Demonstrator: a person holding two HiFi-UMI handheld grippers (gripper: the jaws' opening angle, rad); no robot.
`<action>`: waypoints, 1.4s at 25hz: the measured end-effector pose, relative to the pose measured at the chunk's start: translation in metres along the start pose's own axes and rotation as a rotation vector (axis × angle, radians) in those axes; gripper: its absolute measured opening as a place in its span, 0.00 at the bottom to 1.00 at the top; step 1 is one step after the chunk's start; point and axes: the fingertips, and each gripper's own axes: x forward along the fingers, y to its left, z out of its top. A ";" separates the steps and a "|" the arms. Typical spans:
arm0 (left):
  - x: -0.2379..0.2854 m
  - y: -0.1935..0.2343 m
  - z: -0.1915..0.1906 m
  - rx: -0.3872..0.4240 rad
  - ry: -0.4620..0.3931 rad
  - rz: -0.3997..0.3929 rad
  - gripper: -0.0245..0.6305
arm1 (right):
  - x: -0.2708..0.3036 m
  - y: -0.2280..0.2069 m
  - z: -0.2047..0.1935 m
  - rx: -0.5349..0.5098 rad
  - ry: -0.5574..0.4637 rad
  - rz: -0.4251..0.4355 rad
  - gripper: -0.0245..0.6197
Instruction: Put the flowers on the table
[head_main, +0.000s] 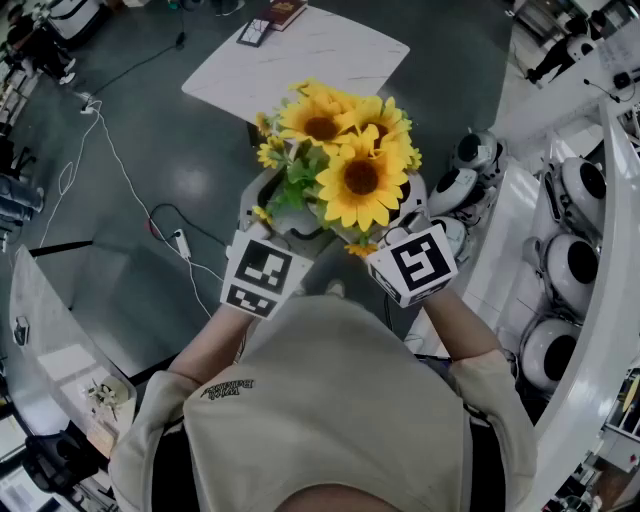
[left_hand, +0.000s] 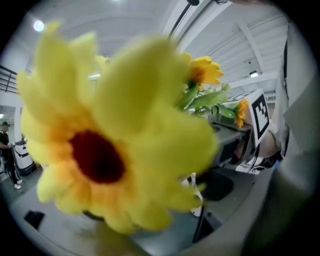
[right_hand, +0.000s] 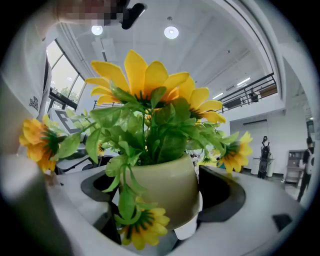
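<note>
Beige-shirted shoulders (head_main: 330, 400) filled the near edge of the head view. Just beyond them the left gripper (head_main: 262, 205) and right gripper (head_main: 415, 200) flanked a pale flowerpot (right_hand: 162, 187) of sunflowers (head_main: 350, 165). It was up above the dark floor (head_main: 170, 150), well short of the white table (head_main: 330, 55) on the far side. The right gripper's jaws stood wide apart and unclenched, with the upright flowerpot between them. One blurred bloom (left_hand: 100, 150) covered most of the left gripper view. What showed of those jaws stood equally wide.
</note>
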 end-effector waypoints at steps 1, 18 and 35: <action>0.000 0.000 0.000 0.000 0.000 0.000 0.75 | 0.000 0.000 0.001 0.000 -0.002 0.000 0.79; -0.008 -0.003 0.004 0.001 0.009 0.007 0.75 | -0.003 0.005 0.005 0.023 0.006 0.008 0.79; 0.021 -0.044 0.007 0.007 0.012 0.030 0.75 | -0.043 -0.020 -0.013 0.022 -0.027 0.030 0.80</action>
